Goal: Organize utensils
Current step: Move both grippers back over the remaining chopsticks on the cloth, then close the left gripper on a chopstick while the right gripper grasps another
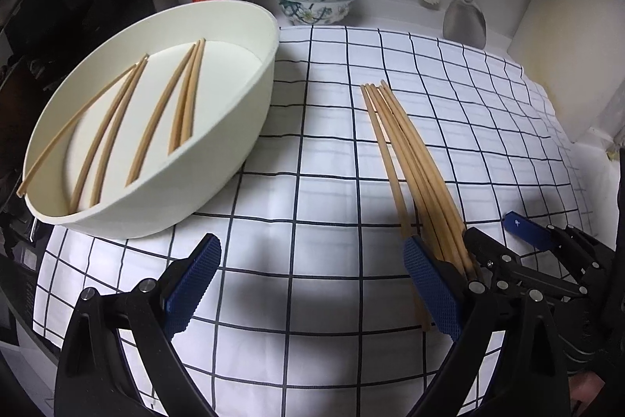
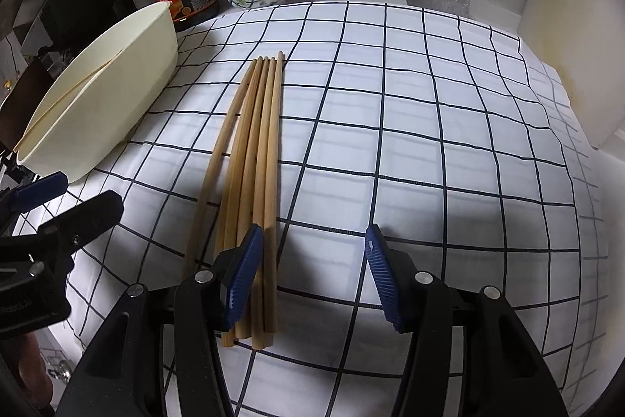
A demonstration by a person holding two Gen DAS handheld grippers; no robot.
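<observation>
Both claws stood open and empty over the checked desk cloth; the right claw should shift left to straddle one loose bamboo chopstick lying right of the oval white basin.

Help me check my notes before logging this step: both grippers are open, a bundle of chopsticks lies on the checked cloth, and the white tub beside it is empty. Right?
Not quite: the white tub is not empty. The left wrist view shows six chopsticks already lying inside it. The rest stands: the left gripper and right gripper are open, and the bundle of chopsticks lies on the checked cloth.
</observation>
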